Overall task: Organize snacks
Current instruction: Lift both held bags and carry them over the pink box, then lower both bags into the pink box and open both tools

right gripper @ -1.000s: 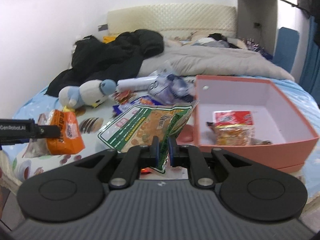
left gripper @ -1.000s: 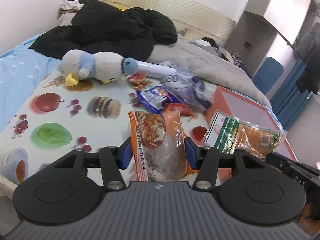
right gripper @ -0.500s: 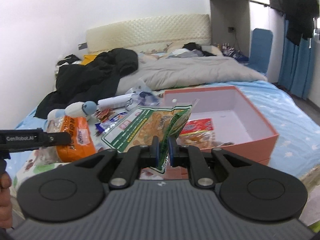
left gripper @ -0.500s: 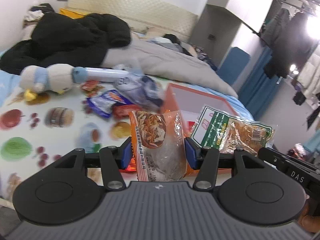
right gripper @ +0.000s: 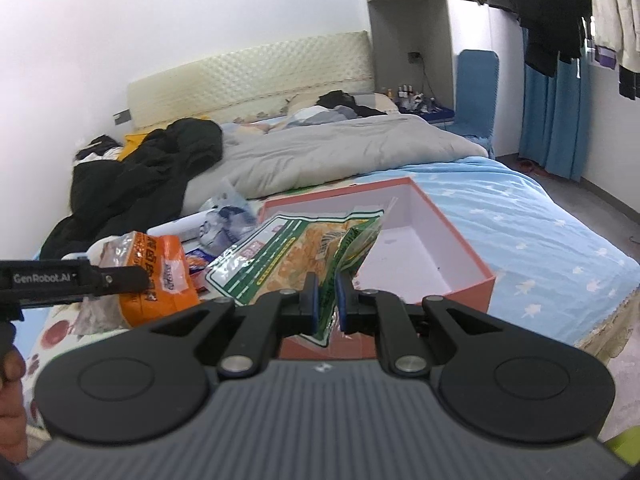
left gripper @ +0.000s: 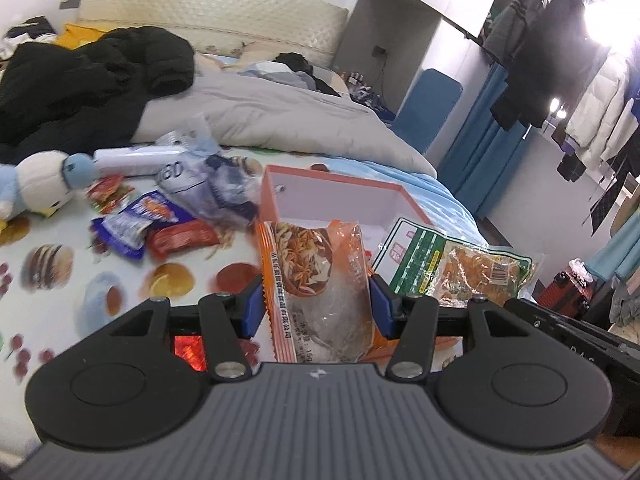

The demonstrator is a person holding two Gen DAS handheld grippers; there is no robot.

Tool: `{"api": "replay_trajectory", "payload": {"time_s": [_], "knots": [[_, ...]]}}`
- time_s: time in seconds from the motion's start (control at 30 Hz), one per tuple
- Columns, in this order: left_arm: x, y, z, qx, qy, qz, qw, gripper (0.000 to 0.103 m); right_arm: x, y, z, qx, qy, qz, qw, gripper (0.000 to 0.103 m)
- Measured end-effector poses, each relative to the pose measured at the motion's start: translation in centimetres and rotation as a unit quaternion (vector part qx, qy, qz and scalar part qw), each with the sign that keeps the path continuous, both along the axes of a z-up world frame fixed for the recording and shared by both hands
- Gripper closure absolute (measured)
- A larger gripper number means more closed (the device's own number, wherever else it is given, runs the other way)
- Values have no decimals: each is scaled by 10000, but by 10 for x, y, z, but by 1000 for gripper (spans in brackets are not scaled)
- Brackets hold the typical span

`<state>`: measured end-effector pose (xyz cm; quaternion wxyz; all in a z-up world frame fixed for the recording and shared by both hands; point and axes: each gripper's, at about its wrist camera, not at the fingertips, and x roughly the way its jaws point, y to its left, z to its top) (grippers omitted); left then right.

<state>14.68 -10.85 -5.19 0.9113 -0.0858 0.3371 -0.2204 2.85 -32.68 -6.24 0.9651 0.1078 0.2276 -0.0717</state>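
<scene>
Both tongs (left gripper: pixel 316 304) (right gripper: pixel 325 306) nearer box (right gripper: pixel 460 236) now, orange packet (left gripper: pixel 320 280), green packet (right gripper: pixel 304 248) clamped between pads.

Two snack packets held aloft: one orange packet (left gripper: pixel 320 280), one green packet (left gripper: pixel 460 268); three more wrapped snacks (left gripper: pixel 132 226) loose on the cloth; one open box (right gripper: pixel 452 272); one plush penguin (left gripper: pixel 36 184); one black coat (right gripper: pixel 148 176); two grippers

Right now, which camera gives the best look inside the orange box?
The right wrist view: the orange box shows its white floor and walls. The left wrist view catches only its far wall and rim, the rest hidden behind held snack bags.
</scene>
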Motion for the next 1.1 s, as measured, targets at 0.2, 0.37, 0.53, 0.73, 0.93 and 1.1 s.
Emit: {"api": "replay_trajectory", "payload": {"time_s": [0.2,0.37,0.53,0.73,0.93,1.1], "knots": [[54,-52,-4,190,67,-298,9994,44,33,-40,-6,141,44,-196,9997,91],[104,-97,-23,460,240,-475,9975,44,67,-65,-18,115,153,-243,9995,91],[146,-127,-46,595,417,-580,9957,44,98,-85,-34,122,320,-208,9992,91],[184,-146,-76,773,648,-605,9931,44,135,-102,-61,169,603,-110,9980,91],[203,-148,-91,851,755,-598,9917,44,163,-108,-80,303,803,-35,9963,89],[202,-148,-91,890,713,-546,9920,38,171,-113,-86,328,901,-1,9954,88]]}}
